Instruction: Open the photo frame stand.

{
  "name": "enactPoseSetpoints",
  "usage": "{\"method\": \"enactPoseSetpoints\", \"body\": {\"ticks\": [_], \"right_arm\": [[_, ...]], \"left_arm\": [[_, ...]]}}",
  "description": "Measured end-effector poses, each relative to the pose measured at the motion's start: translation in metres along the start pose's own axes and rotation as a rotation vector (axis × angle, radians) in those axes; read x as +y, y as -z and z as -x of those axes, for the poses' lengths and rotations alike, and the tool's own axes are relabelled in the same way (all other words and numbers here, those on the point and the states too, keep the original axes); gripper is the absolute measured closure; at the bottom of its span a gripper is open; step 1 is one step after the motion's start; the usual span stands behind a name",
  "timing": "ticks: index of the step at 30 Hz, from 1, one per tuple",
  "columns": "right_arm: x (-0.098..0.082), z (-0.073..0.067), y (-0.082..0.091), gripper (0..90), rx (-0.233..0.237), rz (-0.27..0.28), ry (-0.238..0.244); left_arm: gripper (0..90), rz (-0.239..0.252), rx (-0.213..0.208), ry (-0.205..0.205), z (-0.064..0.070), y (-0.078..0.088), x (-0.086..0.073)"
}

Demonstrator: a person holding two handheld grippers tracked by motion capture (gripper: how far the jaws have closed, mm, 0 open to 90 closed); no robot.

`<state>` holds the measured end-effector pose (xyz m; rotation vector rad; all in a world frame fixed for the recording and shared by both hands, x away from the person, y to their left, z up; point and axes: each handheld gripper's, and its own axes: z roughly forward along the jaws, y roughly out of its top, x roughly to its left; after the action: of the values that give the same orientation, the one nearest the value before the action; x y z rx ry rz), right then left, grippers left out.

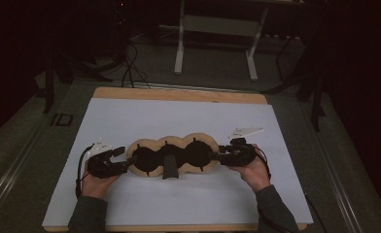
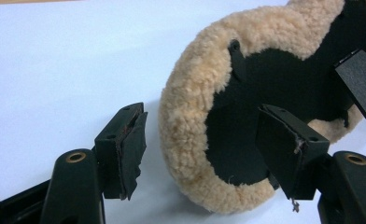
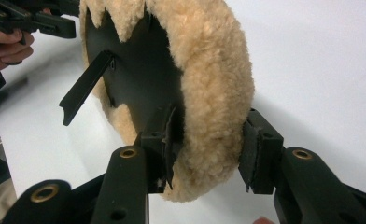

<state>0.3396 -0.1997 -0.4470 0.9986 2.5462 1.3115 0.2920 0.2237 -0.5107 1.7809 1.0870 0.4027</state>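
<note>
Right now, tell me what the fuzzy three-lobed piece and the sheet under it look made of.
Three-lobed piece: tan rim looks like curly sheepskin or synthetic fleece, matte and nubby; its black inner face looks like smooth, dull fabric or leather, hard to tell which. Sheet: flat, white, matte, like paper or thin board, lying on a wooden table.

Left gripper (image 1: 121, 158) gapes with jaws apart, while right gripper (image 1: 216, 156) pinches, both forearms low.
</note>
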Motion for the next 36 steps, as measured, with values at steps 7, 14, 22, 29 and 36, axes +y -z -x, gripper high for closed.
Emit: {"method": "enactPoseSetpoints", "body": {"ticks": [7,14,22,29,36], "right_arm": [[-0.003,0.001,-0.001,59.0,-0.005,-0.008,0.014],[-0.005,0.002,-0.002,58.9,-0.006,-0.013,0.028],[-0.006,0.002,-0.002,58.8,-0.015,-0.013,0.051],[-0.008,0.001,-0.002,58.6,-0.021,-0.020,0.072],[-0.010,0.001,-0.003,58.5,-0.027,-0.019,0.084]], "left_arm": [[34.2,-0.004,-0.010,-0.003,-0.001,-0.001,0.000],[34.2,0.001,-0.006,0.001,-0.003,-0.004,-0.001],[34.2,-0.025,-0.034,0.010,-0.005,-0.008,-0.002],[34.3,-0.029,-0.040,0.016,-0.007,-0.009,-0.003],[36.7,-0.049,-0.065,0.010,-0.006,-0.011,-0.003]]}}
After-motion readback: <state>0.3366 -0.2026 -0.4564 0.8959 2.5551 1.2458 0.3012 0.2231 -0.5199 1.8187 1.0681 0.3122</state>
